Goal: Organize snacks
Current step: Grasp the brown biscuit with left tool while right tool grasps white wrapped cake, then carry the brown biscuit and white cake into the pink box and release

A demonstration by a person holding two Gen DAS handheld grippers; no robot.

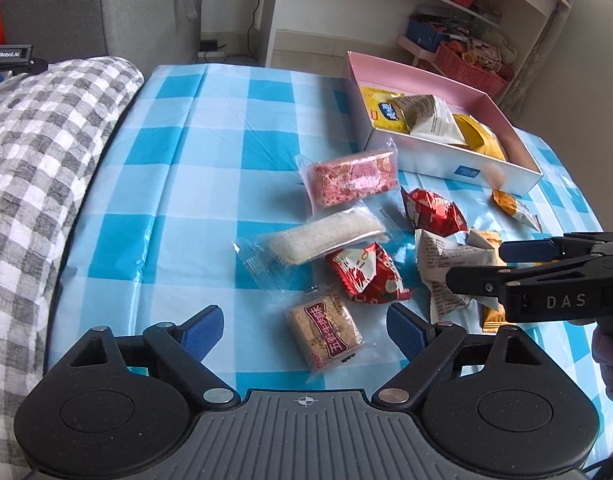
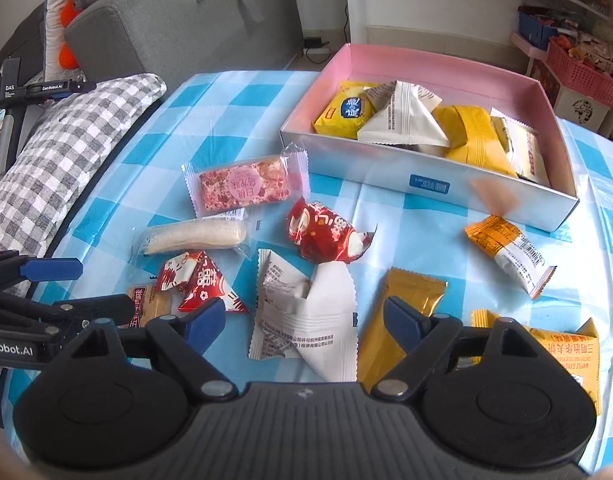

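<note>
Loose snack packets lie on a blue checked tablecloth (image 1: 186, 184) before a pink-lined box (image 2: 386, 176) holding several yellow and white packets. My left gripper (image 1: 304, 326) stands open just above a brown square packet (image 1: 324, 330), pads clear of it on both sides. My right gripper (image 2: 304, 314) is open over a white triangular packet (image 2: 306, 328), not touching it; its right finger overlaps a gold packet (image 2: 416, 284). A pink packet (image 2: 242, 186), a white rice bar (image 2: 194, 236) and two red packets (image 2: 326, 232) lie further back. Each gripper shows in the other's view, side by side.
A grey checked cushion (image 1: 46, 160) borders the table's left edge, with a grey sofa (image 2: 166, 12) behind. A white shelf (image 1: 386, 8) and pink baskets (image 2: 578, 68) stand beyond the box. An orange-and-white packet (image 2: 506, 248) and an orange packet (image 2: 562, 352) lie to the right.
</note>
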